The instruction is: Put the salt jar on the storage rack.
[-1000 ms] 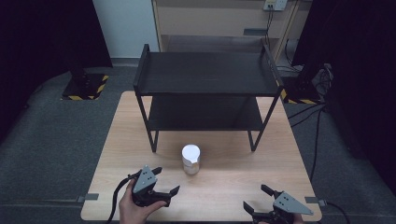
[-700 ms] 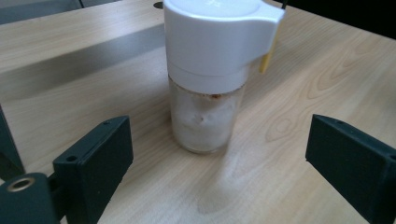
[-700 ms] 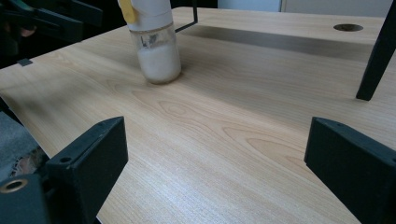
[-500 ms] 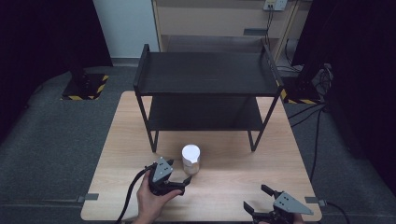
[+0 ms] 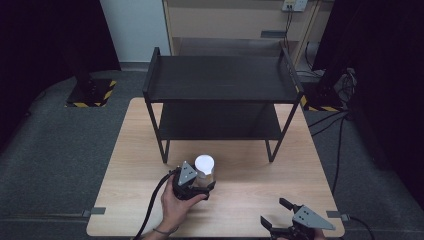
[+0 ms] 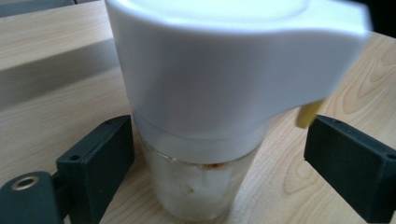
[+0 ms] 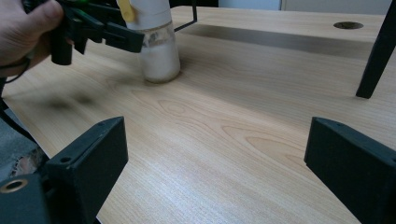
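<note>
Two grippers were on the worktop [image 5: 240,210], both at the near edge. Right gripper [image 5: 289,224] sat nearest, at the near right corner, fingers [image 7: 88,163] spread wide with only bare wood between them; well apart from the jar. Left gripper [image 5: 200,184] lay farther in, held in a hand [image 5: 176,202], right at the jar [image 5: 205,172]. Plainly the nearer of the two, and judged the one to take it.

Key relation: the jar stood between the left fingers [image 6: 95,161], one finger on each side of the glass body, below the lid. In the left gripper view a gap showed on both sides, wider on the right, so the fingers were spread, not yet pinching. They had just been closing slightly with the jar between them. Jar's long axis was upright; fingers came at it level, across that axis, low on the body. Closing further looked like all the grasp needed.

Jar: clear glass, tapering a little toward the base, pale powdery contents with some reddish specks clinging inside. White lid [image 6: 224,60], wider than the glass, with a small yellow tab [image 6: 309,114] at its rim.

Beyond the jar stood a black two-tier shelf [image 5: 220,80], both tiers bare.
</note>
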The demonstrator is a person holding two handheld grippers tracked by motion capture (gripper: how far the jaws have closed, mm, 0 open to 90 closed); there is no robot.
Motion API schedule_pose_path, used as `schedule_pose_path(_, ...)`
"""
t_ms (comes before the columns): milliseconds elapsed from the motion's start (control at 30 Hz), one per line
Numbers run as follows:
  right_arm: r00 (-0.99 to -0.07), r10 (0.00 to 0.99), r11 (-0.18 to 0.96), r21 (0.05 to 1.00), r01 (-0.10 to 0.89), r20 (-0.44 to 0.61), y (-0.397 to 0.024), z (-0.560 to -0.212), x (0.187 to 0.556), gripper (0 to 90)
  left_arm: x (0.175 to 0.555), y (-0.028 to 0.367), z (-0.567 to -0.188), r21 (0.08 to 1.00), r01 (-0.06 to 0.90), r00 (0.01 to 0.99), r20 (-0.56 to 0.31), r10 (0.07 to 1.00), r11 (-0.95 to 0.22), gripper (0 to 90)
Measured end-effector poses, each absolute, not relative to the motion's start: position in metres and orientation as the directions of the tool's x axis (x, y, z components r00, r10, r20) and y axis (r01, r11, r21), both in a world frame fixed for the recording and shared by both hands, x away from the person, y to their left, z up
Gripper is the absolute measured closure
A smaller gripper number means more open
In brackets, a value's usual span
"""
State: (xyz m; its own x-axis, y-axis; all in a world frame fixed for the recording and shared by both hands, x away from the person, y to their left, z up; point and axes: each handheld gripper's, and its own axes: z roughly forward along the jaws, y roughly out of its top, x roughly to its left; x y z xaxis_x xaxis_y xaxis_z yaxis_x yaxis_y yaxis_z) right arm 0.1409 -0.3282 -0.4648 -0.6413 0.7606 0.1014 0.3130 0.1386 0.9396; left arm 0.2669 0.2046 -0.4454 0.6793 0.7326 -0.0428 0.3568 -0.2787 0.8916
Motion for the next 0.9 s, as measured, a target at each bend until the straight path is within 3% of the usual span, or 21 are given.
schedule_pose_path(233, -0.639, 0.762, 0.137, 0.939, 0.315, 0.103, -0.329, -0.465, 0.141, 6.6, 0.270, 0.201, -0.452, 0.898, 0.345, 0.666, -0.029, 0.746, -0.273, 15.4)
schedule_pose_path(433, -0.638, 0.763, 0.137, 0.938, 0.320, 0.106, -0.329, -0.466, 0.141, 6.6, 0.268, 0.200, -0.454, 0.899, 0.342, 0.652, -0.018, 0.758, -0.272, 28.3)
schedule_pose_path(900, -0.637, 0.763, 0.134, 0.936, 0.325, 0.112, -0.330, -0.467, 0.142, 6.6, 0.263, 0.202, -0.469, 0.925, 0.288, 0.649, 0.002, 0.761, -0.248, 29.8)
